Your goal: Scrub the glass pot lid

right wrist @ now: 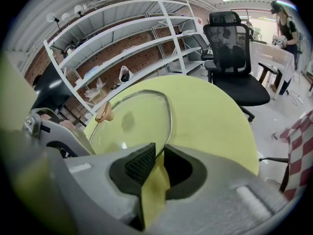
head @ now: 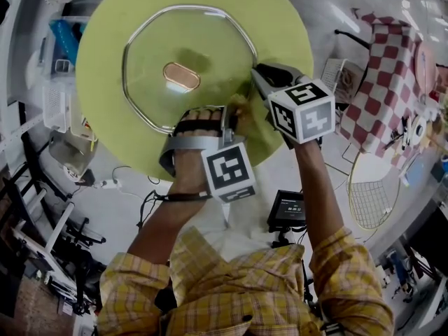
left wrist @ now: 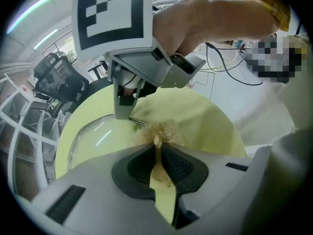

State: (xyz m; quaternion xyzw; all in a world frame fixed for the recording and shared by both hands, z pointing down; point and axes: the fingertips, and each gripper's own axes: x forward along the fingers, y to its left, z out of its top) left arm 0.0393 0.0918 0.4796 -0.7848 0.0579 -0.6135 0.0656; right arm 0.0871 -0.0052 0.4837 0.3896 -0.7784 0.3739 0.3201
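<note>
Glass pot lid (head: 203, 47): it lies flat on the round yellow-green counter (head: 105, 33), copper-toned knob (head: 181, 76) up, its near edge toward you and both grippers.
Right gripper (right wrist: 157, 156): your fingers are clenched on the lid's metal rim (right wrist: 169, 112) at its right side. Judging by the pose, this pins the lid so it cannot slide or spin under the scrubbing.
Left gripper (left wrist: 159, 148): your fingers are pinched tight on a tan fibrous scrubber (left wrist: 164, 131). Only a tuft pokes out past the tips, which gives you a stiff working end.
Scrubber position: the tuft sits at the lid's near rim, just beside the right gripper's fingers. Whether it presses on the glass, I cannot tell.
Step in hand: probably working the edge band close to the clamp.
Next move calls for: strokes across the glass toward the knob, clear of the clamped spot.
Risk: pushing hard toward the free far edge could pivot the lid about your single grip point, or tip it.
</note>
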